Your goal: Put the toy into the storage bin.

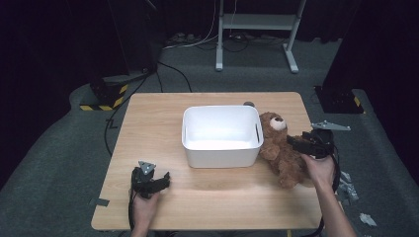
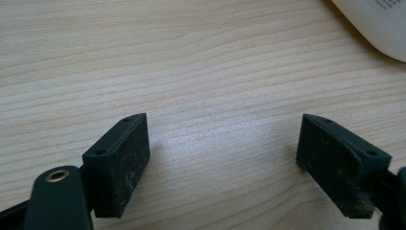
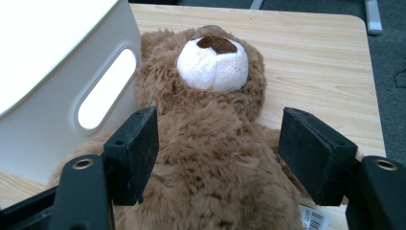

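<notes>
Your right gripper (image 3: 218, 155) hangs over a brown teddy bear (image 3: 210, 139), its jaws spread wide on either side of the bear's chest. The bear lies on its back on the wooden table (image 1: 148, 118), just right of a white bin (image 1: 222, 136). Your left gripper (image 2: 222, 160) rests near the table's front left, jaws spread, holding nothing.

Light wooden table (image 1: 158, 128), white bin (image 1: 222, 136) at centre, brown teddy bear (image 1: 281, 148) touching it at 3 o'clock
</notes>
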Action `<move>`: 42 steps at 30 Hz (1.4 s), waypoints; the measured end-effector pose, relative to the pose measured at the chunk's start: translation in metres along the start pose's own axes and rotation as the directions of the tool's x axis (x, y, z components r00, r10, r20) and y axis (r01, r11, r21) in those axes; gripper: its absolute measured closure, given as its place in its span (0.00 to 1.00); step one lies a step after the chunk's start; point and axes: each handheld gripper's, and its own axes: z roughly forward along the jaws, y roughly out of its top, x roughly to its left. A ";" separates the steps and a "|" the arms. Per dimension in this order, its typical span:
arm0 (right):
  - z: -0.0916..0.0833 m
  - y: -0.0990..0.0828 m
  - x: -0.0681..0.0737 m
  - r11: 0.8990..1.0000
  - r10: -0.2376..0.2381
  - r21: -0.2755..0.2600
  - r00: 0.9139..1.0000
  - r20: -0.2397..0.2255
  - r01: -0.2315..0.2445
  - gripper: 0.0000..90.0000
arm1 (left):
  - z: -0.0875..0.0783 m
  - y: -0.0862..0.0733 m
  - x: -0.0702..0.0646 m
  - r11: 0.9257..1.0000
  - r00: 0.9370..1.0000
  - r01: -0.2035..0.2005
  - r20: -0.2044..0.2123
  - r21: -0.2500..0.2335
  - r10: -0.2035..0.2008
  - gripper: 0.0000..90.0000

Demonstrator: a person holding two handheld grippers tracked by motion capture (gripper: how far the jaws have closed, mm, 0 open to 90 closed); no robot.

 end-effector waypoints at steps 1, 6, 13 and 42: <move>0.002 0.002 0.001 1.000 -0.004 0.008 1.000 0.001 0.004 0.32 | 0.000 0.000 0.000 1.000 1.000 0.000 -0.001 0.000 0.000 0.21; 0.006 0.005 -0.001 1.000 -0.008 0.004 1.000 0.002 0.008 0.32 | 0.000 0.000 0.000 1.000 1.000 -0.009 -0.002 0.003 0.009 0.21; 0.018 0.009 -0.002 1.000 0.005 0.023 1.000 -0.008 -0.005 0.30 | -0.001 0.000 0.000 1.000 1.000 -0.009 -0.001 0.004 0.009 0.21; 0.059 0.011 -0.003 0.995 0.042 0.094 0.999 -0.019 -0.040 0.26 | -0.002 -0.002 0.000 1.000 1.000 -0.015 0.001 0.000 0.015 0.21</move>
